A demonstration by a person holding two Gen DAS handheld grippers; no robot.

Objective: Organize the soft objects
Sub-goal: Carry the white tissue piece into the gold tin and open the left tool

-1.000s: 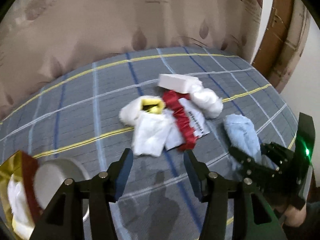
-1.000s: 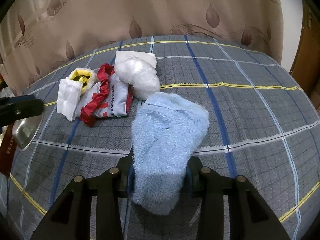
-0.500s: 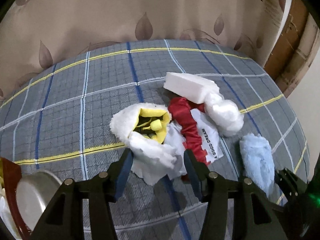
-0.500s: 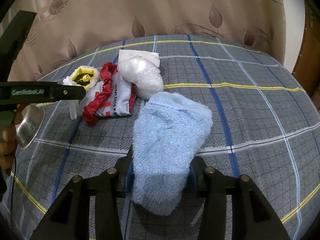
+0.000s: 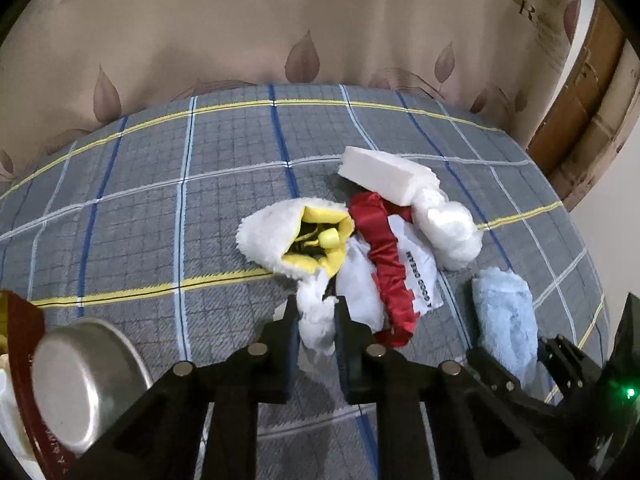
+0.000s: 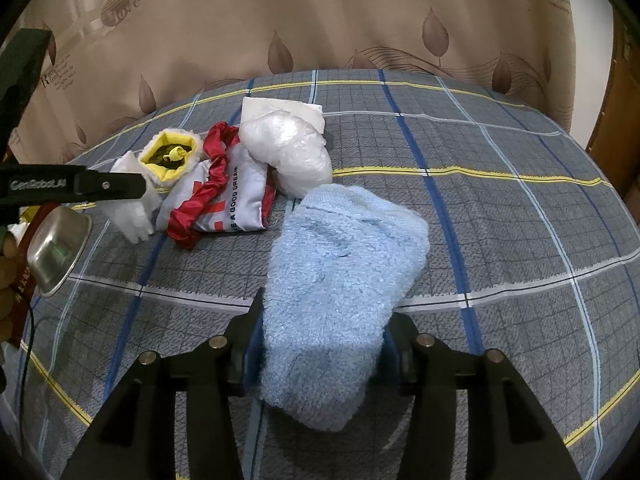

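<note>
A pile of soft things lies on the plaid bed sheet (image 5: pixel 160 200): a white fleece cloth with yellow lining (image 5: pixel 276 232) (image 6: pixel 168 156), a red-and-white drawstring bag (image 5: pixel 388 264) (image 6: pixel 224 196), a white foam block (image 5: pixel 384 176) and a clear stuffed plastic bag (image 5: pixel 448 224) (image 6: pixel 288 148). My left gripper (image 5: pixel 317 320) is closing, its pads pinching the near white end of the fleece cloth. A light blue fluffy cloth (image 6: pixel 340 264) (image 5: pixel 504 320) lies on the sheet to the right. My right gripper (image 6: pixel 324 324) is opening, and the blue cloth still fills the gap between its pads.
A steel bowl (image 5: pixel 80 376) (image 6: pixel 56 248) sits upside down on a dark red tray (image 5: pixel 24 320) at the left edge. A leaf-patterned curtain (image 5: pixel 320 32) hangs behind the bed. Wooden door trim (image 5: pixel 580 112) stands at the right. Bare sheet spreads at the far left and right.
My left gripper came forward and down onto the pile and its wide jaws closed on the white fleece cloth. The right jaws spread slightly around the blue cloth; that hand stayed in place.
</note>
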